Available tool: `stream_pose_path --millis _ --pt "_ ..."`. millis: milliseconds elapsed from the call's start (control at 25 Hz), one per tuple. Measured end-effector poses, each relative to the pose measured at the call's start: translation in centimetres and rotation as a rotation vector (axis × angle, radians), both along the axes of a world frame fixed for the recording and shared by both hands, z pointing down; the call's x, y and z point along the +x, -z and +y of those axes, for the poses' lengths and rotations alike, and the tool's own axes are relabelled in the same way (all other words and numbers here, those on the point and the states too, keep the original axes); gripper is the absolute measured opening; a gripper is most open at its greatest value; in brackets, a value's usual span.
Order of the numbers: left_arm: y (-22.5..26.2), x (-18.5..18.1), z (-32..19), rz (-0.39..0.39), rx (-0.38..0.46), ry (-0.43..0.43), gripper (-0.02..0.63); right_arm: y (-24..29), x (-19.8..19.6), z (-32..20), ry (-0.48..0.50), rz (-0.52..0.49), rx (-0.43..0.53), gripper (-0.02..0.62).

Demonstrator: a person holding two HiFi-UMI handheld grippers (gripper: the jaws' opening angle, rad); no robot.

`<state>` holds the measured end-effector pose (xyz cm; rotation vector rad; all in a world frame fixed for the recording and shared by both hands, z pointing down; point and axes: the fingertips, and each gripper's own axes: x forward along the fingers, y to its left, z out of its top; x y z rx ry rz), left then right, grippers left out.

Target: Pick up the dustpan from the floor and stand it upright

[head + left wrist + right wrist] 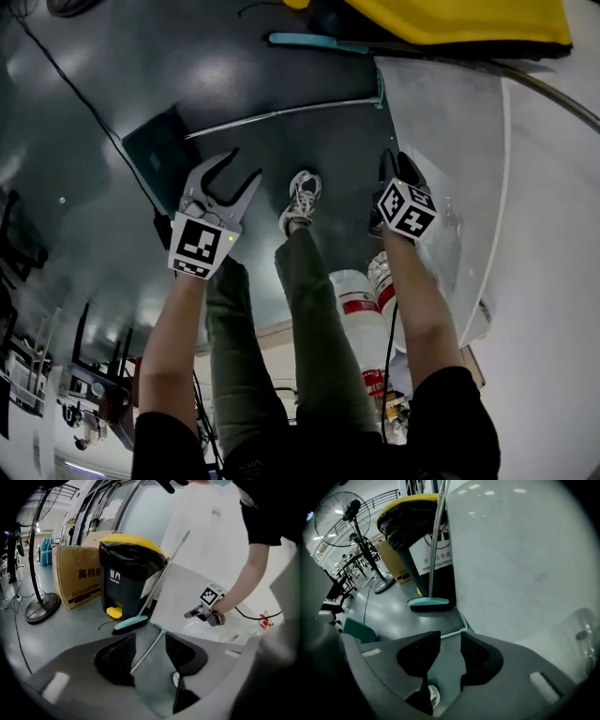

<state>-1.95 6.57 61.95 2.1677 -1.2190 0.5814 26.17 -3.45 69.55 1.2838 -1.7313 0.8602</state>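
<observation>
Workshop hall: pedestal fan (342, 515), cardboard box (77, 576), bin (126, 581).

Head view: from above, steeply down onto floor (281, 75), left gripper (239, 173) and right gripper (398, 169) mid-frame. Both gripper views: low, near floor, facing forward along jaws toward bin (129, 573) and broom (130, 622), centre frame. Shared by all three: bin, broom, floor.
</observation>
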Motion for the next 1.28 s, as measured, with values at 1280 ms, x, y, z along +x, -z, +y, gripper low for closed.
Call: stream_pose_path --millis 1280 --pt "-30.0 -1.9 2.4 -0.199 -0.263 -0.117 0.244 -24.9 1.9 -9.6 0.135 0.147 -0.087 0.112"
